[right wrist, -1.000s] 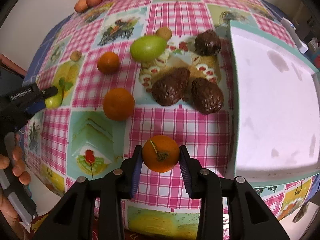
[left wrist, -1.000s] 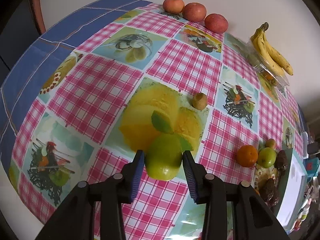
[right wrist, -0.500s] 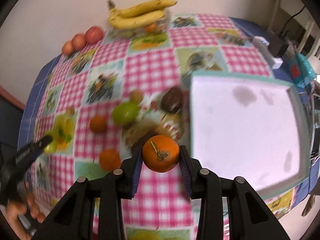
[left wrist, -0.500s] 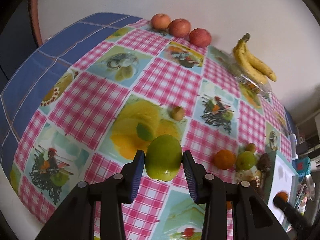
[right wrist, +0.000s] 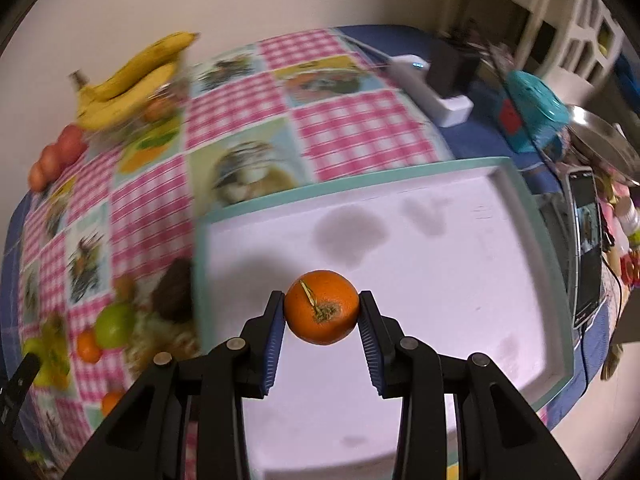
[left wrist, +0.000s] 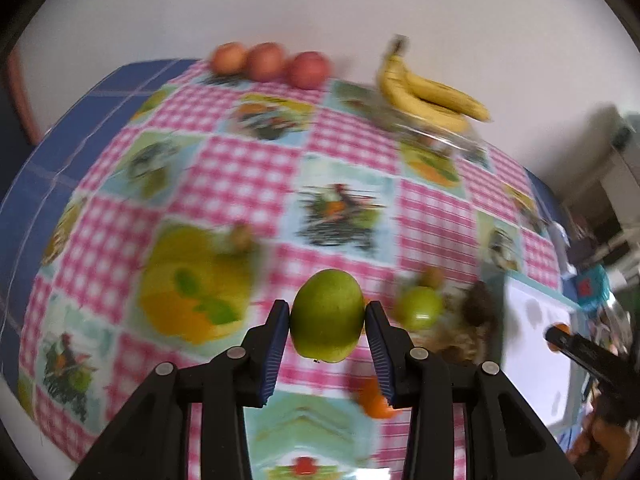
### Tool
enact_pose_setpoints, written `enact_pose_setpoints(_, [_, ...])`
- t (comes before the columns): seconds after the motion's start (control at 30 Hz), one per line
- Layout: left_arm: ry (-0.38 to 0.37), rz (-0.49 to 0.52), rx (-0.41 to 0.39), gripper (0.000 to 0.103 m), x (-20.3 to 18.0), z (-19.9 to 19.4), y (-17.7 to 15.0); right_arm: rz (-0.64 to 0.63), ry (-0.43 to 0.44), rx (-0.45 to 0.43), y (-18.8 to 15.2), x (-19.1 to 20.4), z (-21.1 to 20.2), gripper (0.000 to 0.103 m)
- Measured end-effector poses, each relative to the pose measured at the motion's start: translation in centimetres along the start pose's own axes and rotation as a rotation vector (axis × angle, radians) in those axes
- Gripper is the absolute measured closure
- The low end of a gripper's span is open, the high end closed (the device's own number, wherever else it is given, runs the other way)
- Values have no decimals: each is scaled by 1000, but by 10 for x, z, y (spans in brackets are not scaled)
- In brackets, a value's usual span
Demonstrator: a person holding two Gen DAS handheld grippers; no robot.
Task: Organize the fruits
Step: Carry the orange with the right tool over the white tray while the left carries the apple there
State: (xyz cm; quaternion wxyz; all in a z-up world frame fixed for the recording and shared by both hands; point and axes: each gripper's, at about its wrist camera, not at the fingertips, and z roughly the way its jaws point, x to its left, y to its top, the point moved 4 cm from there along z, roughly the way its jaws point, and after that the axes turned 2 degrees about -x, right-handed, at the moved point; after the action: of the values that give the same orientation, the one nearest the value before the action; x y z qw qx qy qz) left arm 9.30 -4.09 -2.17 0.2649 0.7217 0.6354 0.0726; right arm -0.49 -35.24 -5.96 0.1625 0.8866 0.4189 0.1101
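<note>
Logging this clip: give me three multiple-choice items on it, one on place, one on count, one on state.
1. The orange in the right gripper hangs over:
A. the tray
B. the bananas
C. the phone

2. Red apples by the wall:
A. two
B. three
C. five

3. The left gripper is:
A. open
B. shut, empty
C. shut on a green fruit

Answers: 1 A, white tray floor lies behind the orange. 2 B, three in a row. 3 C, both pads press the fruit.
</note>
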Motion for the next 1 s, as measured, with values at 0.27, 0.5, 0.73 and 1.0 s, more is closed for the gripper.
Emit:
enact_pose_setpoints(0.27, [-145,188,57,61,-103,15,0,68,-41,-3,23,-37,18,65])
enact_pose_setpoints(0.5, [-201,313,98,61,-175,44,-11,102,-49,10,36,-59,37,65])
enact_pose_setpoints(0.73, [-182,404,133,61,-210,72,-25,137,-64,18,43,-78,53,65])
enact_pose_setpoints(1.0, [-145,459,143,61,-223,92,-33,144,-62,24,45,-78,63,65])
